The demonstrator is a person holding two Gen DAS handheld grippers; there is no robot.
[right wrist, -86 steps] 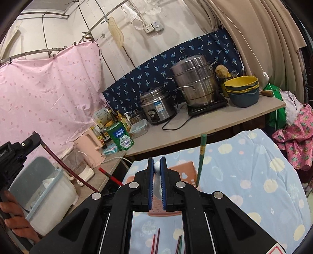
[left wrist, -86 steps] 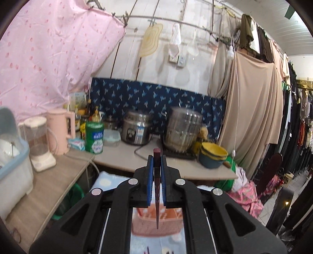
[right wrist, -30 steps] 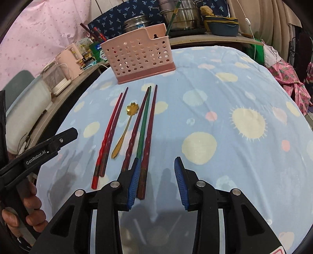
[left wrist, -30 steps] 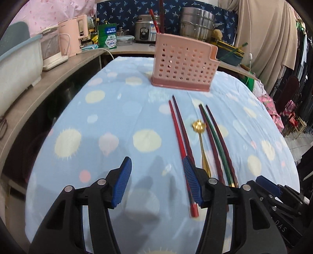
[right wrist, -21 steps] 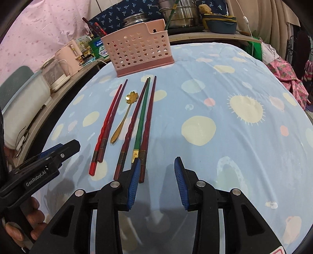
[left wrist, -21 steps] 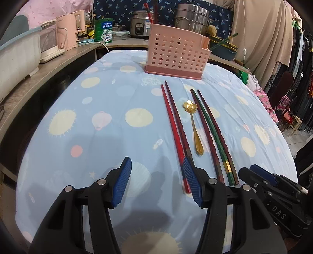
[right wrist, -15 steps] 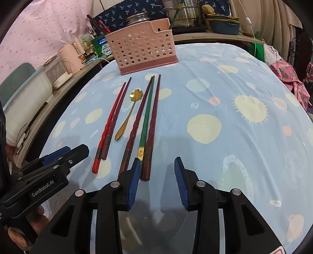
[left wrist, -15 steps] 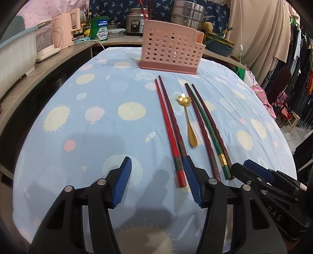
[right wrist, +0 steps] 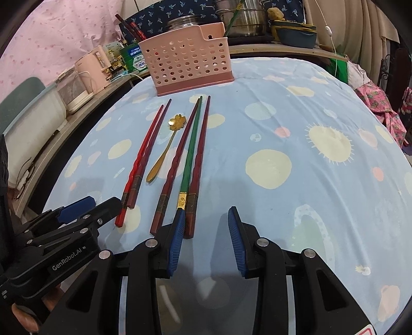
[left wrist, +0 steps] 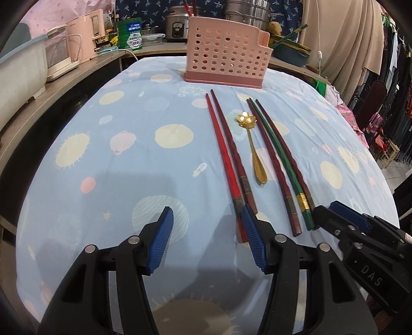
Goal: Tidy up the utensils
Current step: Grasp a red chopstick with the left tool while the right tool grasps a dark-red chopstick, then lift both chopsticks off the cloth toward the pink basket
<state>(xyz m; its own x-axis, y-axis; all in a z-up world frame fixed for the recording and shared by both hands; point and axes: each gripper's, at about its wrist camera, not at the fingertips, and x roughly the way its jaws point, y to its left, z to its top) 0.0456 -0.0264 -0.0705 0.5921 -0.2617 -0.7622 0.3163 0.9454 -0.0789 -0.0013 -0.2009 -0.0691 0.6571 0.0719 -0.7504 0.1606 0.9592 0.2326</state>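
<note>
A pink perforated utensil basket (left wrist: 226, 59) (right wrist: 189, 64) stands at the far side of the blue spotted cloth (left wrist: 128, 159), with chopstick ends poking out of its top. In front of it lie, side by side, a red chopstick pair (left wrist: 224, 154) (right wrist: 144, 154), a gold flower-headed spoon (left wrist: 253, 152) (right wrist: 164, 152) and a green chopstick (left wrist: 278, 152) (right wrist: 190, 152) between two dark red ones. My left gripper (left wrist: 207, 216) is open, its right finger at the red pair's near ends. My right gripper (right wrist: 206, 214) is open and holds nothing, its left finger beside the near ends of the green and dark red sticks.
A wooden counter (left wrist: 85, 67) runs along the left and back with a pink kettle (left wrist: 82, 38), a blender, a green tin, a rice cooker and a steel steamer pot (right wrist: 244, 18). A white tub (left wrist: 18, 74) sits at left. Clothes hang at right. The cloth drops off at its right edge.
Each gripper was shut on a utensil high above the basket; both now stand open, low over the near ends of the chopsticks. In the last second the left one sank and drew back slightly.
</note>
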